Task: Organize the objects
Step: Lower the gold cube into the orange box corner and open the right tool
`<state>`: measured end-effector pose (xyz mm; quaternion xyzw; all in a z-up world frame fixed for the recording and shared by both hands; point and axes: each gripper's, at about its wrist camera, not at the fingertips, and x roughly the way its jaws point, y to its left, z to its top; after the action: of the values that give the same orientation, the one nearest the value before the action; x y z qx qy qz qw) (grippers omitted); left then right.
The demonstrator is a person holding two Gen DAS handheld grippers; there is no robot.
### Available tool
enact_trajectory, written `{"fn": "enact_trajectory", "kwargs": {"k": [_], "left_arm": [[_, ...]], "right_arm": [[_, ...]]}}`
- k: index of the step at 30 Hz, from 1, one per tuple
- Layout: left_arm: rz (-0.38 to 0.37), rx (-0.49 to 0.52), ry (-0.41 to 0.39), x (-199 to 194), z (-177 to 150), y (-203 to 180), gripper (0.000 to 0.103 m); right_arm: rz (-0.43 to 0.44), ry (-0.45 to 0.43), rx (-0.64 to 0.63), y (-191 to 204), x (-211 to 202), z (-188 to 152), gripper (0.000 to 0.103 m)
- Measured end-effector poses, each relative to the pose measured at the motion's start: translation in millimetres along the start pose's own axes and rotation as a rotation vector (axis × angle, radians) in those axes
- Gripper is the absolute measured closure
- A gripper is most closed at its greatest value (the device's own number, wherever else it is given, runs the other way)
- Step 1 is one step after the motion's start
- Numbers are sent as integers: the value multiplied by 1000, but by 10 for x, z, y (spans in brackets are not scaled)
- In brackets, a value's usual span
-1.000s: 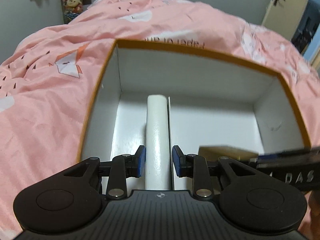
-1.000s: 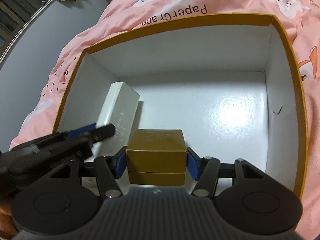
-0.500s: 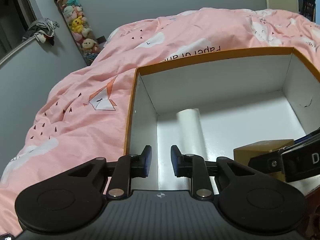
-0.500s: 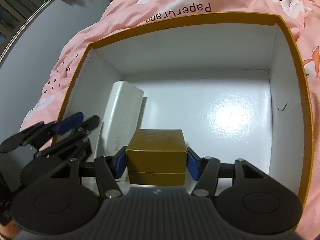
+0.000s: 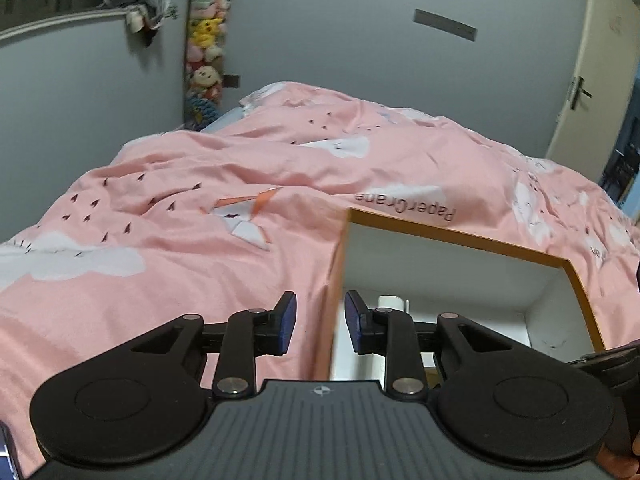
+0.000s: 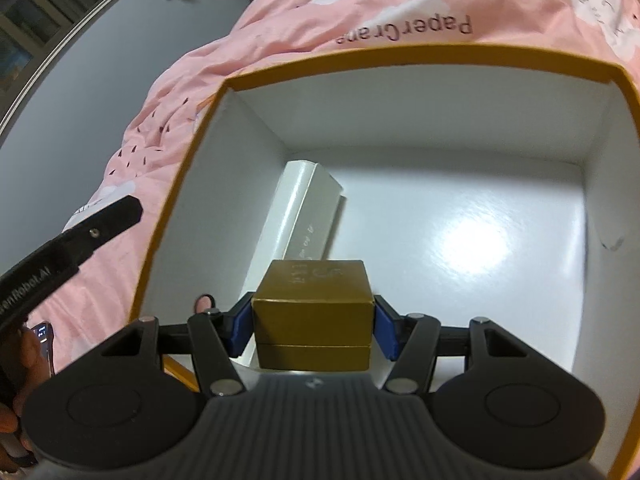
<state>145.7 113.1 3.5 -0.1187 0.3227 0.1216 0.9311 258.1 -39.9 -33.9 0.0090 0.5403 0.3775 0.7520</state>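
The right gripper (image 6: 313, 326) has its blue pads pressed against both sides of a small gold cardboard cube box (image 6: 313, 316), holding it above the near part of a large open carton with an orange rim and white inside (image 6: 472, 65). Just beyond the cube, on the carton's white floor toward its left wall, lies a long white rectangular box (image 6: 306, 222); the two look close, but whether they touch cannot be told. The left gripper (image 5: 317, 325) is empty, its jaws parted, hanging over the carton's left wall, with the pink printed bed quilt (image 5: 168, 240) spreading out to the left and far side.

The step in hand appears to be placing the gold cube into the carton. The next move likely calls for lowering it onto the bare floor to the right of the white box, setting it flat, and only then releasing, keeping clear of the near wall.
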Motion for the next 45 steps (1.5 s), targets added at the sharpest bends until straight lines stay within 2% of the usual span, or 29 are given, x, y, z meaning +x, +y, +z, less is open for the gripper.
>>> {"fn": "enact_trajectory", "kwargs": {"k": [6, 8, 15, 20, 23, 30, 34, 39, 45], "left_arm": [[-54, -126, 73, 168, -53, 258, 71], [-79, -166, 75, 194, -77, 334, 72], [-138, -232, 118, 274, -131, 454, 88], [-136, -225, 130, 323, -121, 430, 91], [-122, -210, 125, 345, -88, 402, 91], [-96, -174, 97, 373, -44, 312, 90], [-85, -160, 94, 408, -59, 293, 90], [-84, -160, 103, 459, -64, 300, 90], [-74, -155, 119, 490, -58, 287, 90]], "right_arm": [[31, 8, -39, 194, 78, 72, 42], [36, 16, -53, 270, 129, 98, 42], [44, 53, -77, 424, 344, 167, 42], [35, 56, -82, 431, 380, 198, 42], [43, 44, -22, 348, 360, 261, 42], [-12, -126, 172, 79, 276, 562, 42], [-35, -167, 201, 67, 378, 727, 42], [-49, -167, 205, 124, 582, 839, 42], [-47, -125, 195, 126, 760, 883, 42]]}}
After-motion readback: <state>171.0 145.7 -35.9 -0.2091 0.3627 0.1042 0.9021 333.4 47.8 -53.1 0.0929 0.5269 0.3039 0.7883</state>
